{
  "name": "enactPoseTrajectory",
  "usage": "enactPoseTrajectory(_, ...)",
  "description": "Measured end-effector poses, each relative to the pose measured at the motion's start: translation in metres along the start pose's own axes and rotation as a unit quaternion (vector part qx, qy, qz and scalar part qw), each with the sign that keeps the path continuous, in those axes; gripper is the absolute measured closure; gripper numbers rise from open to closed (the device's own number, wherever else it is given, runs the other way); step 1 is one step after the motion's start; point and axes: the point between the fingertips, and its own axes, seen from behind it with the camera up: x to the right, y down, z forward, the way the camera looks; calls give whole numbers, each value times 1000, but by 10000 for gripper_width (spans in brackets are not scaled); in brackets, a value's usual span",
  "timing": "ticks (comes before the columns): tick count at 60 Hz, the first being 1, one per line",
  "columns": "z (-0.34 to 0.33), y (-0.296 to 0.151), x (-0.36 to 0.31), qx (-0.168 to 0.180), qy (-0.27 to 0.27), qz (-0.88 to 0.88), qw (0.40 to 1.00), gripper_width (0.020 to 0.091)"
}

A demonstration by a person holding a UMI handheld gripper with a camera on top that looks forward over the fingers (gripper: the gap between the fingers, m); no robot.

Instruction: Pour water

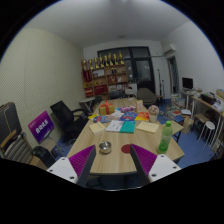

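Note:
A green bottle (pixel 165 137) stands upright on the wooden table (pixel 125 158), ahead of my right finger and slightly outside it. A small metal bowl (pixel 105 147) sits on the table just ahead of the fingers, left of centre. My gripper (pixel 113 165) hovers over the table's near edge, open, with its purple pads (pixel 82 160) spread wide and nothing between them.
Books, papers and small items (pixel 125 124) cover the middle and far part of the table. A black office chair (pixel 66 118) stands on the left near a purple sign (pixel 41 125). Shelves (pixel 105 75) line the back wall; desks and chairs (pixel 205 110) fill the right.

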Motion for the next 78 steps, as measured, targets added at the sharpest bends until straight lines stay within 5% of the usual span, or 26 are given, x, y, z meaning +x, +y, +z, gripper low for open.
enactPoseTrajectory(18, 25, 50, 119, 9, 67, -39, 997, 387)
enactPoseTrajectory(31, 103, 81, 233, 32, 112, -34, 993, 382)
enactPoseTrajectory(59, 268, 61, 334, 101, 137, -37, 985, 390)
enactPoseTrajectory(63, 285, 65, 334, 84, 148, -43, 984, 593)
enactPoseTrajectory(78, 282, 64, 326, 43, 160, -65, 984, 690)
